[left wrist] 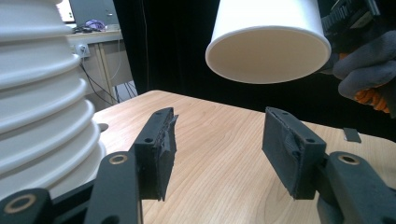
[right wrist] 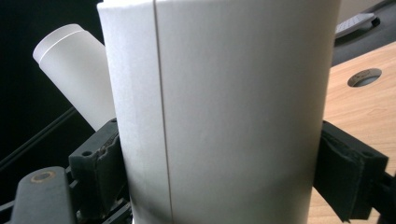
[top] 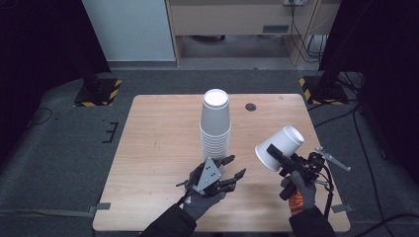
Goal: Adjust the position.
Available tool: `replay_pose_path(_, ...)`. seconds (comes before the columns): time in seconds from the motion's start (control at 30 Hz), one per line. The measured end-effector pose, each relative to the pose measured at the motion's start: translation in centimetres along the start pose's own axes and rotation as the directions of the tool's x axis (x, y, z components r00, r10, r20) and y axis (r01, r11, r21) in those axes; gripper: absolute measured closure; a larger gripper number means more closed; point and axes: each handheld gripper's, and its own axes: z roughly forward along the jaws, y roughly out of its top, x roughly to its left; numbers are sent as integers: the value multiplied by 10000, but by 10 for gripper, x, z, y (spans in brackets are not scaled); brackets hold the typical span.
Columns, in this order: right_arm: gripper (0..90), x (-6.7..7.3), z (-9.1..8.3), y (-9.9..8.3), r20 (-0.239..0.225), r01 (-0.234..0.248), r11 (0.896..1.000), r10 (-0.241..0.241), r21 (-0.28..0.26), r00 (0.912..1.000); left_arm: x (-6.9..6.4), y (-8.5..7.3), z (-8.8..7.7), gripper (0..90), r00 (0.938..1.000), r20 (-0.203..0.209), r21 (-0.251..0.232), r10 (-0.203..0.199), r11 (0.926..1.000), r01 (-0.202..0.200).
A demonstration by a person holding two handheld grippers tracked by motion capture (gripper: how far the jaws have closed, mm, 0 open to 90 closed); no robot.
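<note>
A tall stack of upturned white paper cups (top: 215, 123) stands at the middle of the wooden table (top: 158, 148). My left gripper (top: 233, 170) is open just in front and to the right of the stack's base, with nothing between its fingers. In the left gripper view the stack (left wrist: 42, 93) rises close on the left of the open left gripper (left wrist: 217, 154). My right gripper (top: 273, 154) is shut on a single white cup (top: 279, 147), held tilted above the table's right side. The single cup (right wrist: 224, 112) sits clamped in the right gripper (right wrist: 219, 172), and its open mouth (left wrist: 268, 51) faces the left gripper's camera.
A round cable hole (top: 251, 106) lies in the table behind the stack. Two black stands with yellow-black striped bases (top: 99, 91) (top: 323, 89) flank the table's far corners. Cables run across the floor at the right (top: 360, 148).
</note>
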Motion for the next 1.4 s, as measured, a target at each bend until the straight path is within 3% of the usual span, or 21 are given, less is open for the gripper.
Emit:
replay_pose_path(0.3, 152, -1, 0, -1, -44, -208, 9998, 208, 16, 9998, -3, -2, 20, 433, 10000, -18, -62, 42, 10000, -42)
replay_pose_path(0.5, 151, -2, 1, -2, -17, -222, 9997, 222, 131, 9998, 1, -1, 33, 428, 9993, -209, -393, -325, 9987, 316)
replay_pose_path(0.97, 151, -4, 6, -7, -32, -226, 9991, 228, 366, 9997, 4, -3, 54, 426, 9990, -265, -644, -355, 9974, 338)
replay_pose_path(1.07, 151, -5, 7, -9, -34, -257, 9984, 259, 502, 9997, 3, -5, 60, 428, 9978, -262, -857, -609, 9946, 585)
replay_pose_path(1.33, 150, -5, 9, -11, -33, -314, 9976, 317, 610, 9995, 2, -4, 68, 454, 9979, -233, -1139, -599, 9919, 568)
replay_pose_path(1.4, 150, -4, 10, -13, -71, -321, 9973, 327, 662, 9994, 0, -2, 71, 463, 9990, -250, -1151, -370, 9928, 339)
